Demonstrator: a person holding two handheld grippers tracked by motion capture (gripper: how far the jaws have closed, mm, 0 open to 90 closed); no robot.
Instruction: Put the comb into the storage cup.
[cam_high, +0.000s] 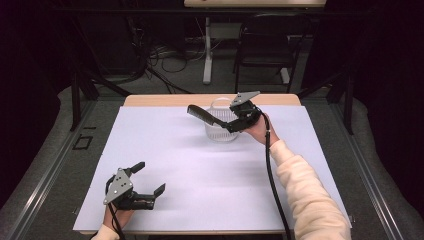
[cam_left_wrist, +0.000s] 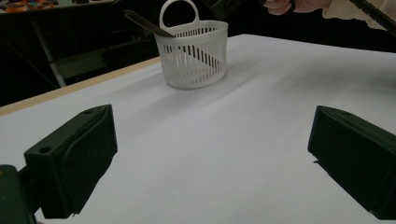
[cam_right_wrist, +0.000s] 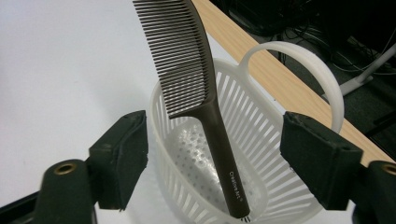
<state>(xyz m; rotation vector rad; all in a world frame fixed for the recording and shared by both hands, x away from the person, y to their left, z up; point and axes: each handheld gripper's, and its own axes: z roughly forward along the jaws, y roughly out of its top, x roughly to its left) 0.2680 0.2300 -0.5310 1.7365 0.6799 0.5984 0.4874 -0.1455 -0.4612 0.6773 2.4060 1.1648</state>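
Comb (cam_right_wrist: 196, 88) and basket (cam_right_wrist: 261, 154) are what we have in hand at the far edge of the table (cam_high: 210, 200): the comb stands in the white slotted basket, handle end down on the perforated bottom, toothed end leaning out over the rim toward the left of the high view. Our right gripper (cam_high: 231, 126) hangs just beside the basket with its jaws spread wide on either side of the comb's handle, the pads touching nothing, so the comb rests on its own against the basket wall. Our left gripper (cam_high: 150, 182) lies low on the near left of the white table cover, well apart from all this, jaws wide open and empty.

We judge the comb to be light, stiff plastic, smooth and a little slippery, with fine teeth that could bend or snag in the basket's slots. If we take it again, the plain handle just below the teeth is the place, pads flat on its broad faces, never across the teeth. The basket looks light and thin-walled as well; a nudge on the leaning comb could tip or slide it, so its looped handle (cam_right_wrist: 303, 70) or rim is where we would steady it
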